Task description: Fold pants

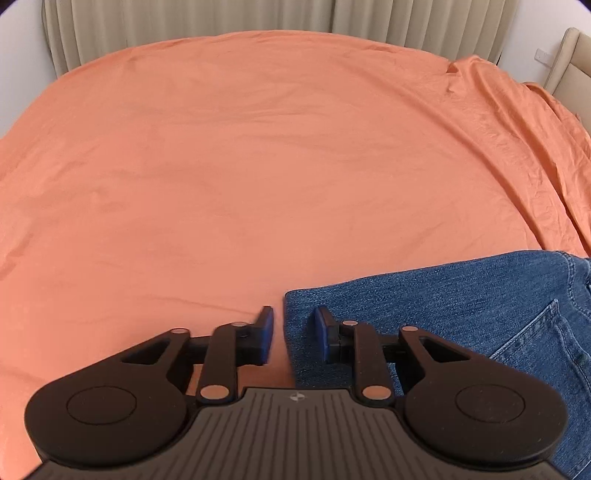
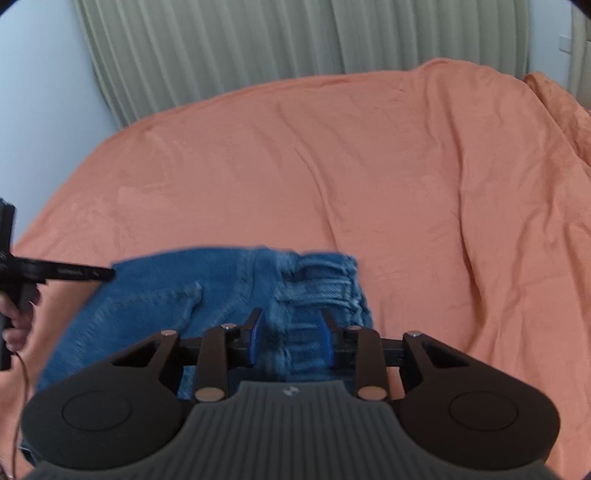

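**Folded jeans on an orange bed, both grippers spread above them**

A pair of blue denim jeans (image 1: 461, 310) lies folded into a compact bundle on a bed covered by an orange sheet (image 1: 240, 166). The bundle sits close to the near edge of the bed, with wide bare sheet beyond it. Pale pleated curtains (image 1: 184, 26) hang behind the bed.

In the left wrist view, the left gripper (image 1: 293, 334) hangs over the left edge of the jeans. Its two fingers are apart with nothing between them: one blue-padded finger is over the sheet, the other over the denim. A back pocket with stitched seams shows on the right.

In the right wrist view, which is somewhat blurred, the right gripper (image 2: 291, 338) is above the waistband end of the jeans (image 2: 207, 295), where belt loops and bunched folds show. Its fingers are also spread apart and hold nothing; whether they touch the fabric cannot be told. At the far left, the left gripper (image 2: 92, 274) reaches the bundle's corner, held by a hand (image 2: 16, 321).
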`<state>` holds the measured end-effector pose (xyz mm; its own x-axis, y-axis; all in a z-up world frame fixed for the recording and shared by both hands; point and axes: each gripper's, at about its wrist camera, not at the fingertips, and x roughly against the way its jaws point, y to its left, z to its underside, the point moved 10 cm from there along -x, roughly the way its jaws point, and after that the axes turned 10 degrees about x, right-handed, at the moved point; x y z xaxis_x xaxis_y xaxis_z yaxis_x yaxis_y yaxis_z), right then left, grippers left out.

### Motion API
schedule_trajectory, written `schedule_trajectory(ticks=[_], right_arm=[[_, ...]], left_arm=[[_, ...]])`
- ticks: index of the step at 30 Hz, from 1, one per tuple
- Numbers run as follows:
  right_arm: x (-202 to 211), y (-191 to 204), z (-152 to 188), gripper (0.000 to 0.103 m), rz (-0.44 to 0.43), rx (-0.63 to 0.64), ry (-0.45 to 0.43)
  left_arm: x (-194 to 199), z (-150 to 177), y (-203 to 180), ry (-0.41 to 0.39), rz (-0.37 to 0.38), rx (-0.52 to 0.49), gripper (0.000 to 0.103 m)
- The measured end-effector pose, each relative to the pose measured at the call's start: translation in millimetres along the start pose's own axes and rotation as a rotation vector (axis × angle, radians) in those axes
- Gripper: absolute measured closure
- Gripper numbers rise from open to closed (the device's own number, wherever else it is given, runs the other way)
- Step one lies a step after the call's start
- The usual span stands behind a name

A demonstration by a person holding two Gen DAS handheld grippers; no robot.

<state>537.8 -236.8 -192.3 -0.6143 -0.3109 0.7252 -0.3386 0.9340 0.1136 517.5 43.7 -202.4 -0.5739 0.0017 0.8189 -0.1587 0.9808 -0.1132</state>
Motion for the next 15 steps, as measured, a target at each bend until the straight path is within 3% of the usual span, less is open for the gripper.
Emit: schedule_trajectory(ticks=[5, 7, 10, 15], right_arm=[[-11.7, -28.6, 26.0, 0.071, 0.097, -0.067, 0.023], [2.8, -31.2, 27.5, 0.072, 0.094, -0.129, -0.001], [30.5, -15.9, 29.2, 0.072, 0.126, -0.058, -0.067], [62.2, 29.3, 41.5, 0.074, 0.109, 0.021, -0.176]], left_arm=[[30.3, 7.7, -3.2, -0.024, -0.072, -0.05, 0.078], [53.3, 16.4, -10.1, -0.039, -0.021, -0.054, 0.078], [89.8, 35.7, -20.8, -0.065, 0.032, -0.068, 0.077], [133.2, 76.2, -45.1, -0.059, 0.112, -0.092, 0.076]])
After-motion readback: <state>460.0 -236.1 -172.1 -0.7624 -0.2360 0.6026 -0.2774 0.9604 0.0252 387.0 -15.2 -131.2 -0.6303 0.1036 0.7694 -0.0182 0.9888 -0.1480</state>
